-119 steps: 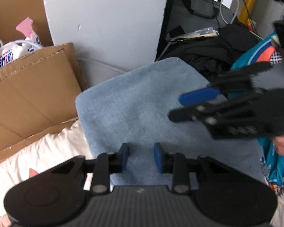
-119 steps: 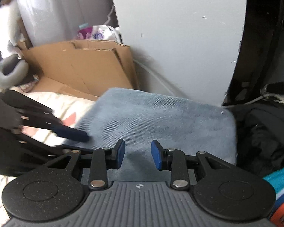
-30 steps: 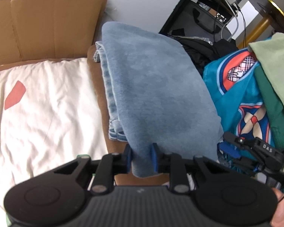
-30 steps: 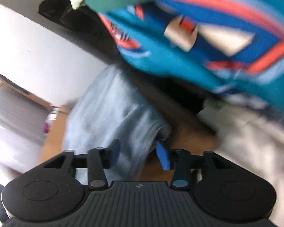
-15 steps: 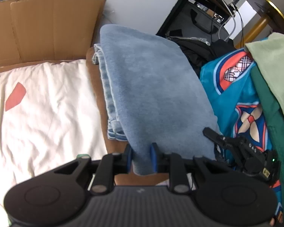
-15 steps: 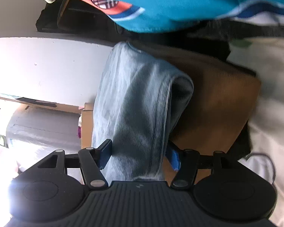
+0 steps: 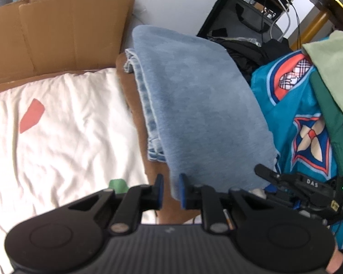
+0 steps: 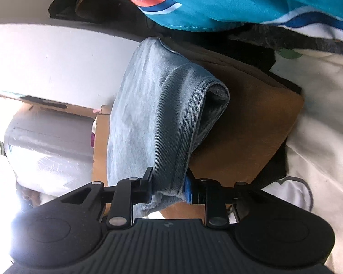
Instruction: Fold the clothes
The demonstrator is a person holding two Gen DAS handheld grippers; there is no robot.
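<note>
Folded blue jeans [image 7: 201, 105] lie in a thick layered stack on a brown garment [image 7: 137, 114], w/ the cream bedsheet [image 7: 64, 141] beside them on one side and a teal patterned shirt [image 7: 292, 114] on the other; cardboard [image 7: 57, 29] stands past the jeans' far end. Left claw [image 7: 170, 190] sits at the jeans' near corner, fingers slightly apart, fabric edge btwn them; whether it's really clenched on cloth I cannot tell. Right claw [image 8: 168, 188], at the other near corner, is grasping the jeans' hem, denim bunched btwn its fingers.

Risks, as I judge: only corners are held, so lifting could peel the top layer and undo the fold. Uneven pull btwn claws would skew the stack. The brown garment might drag along w/ it.
</note>
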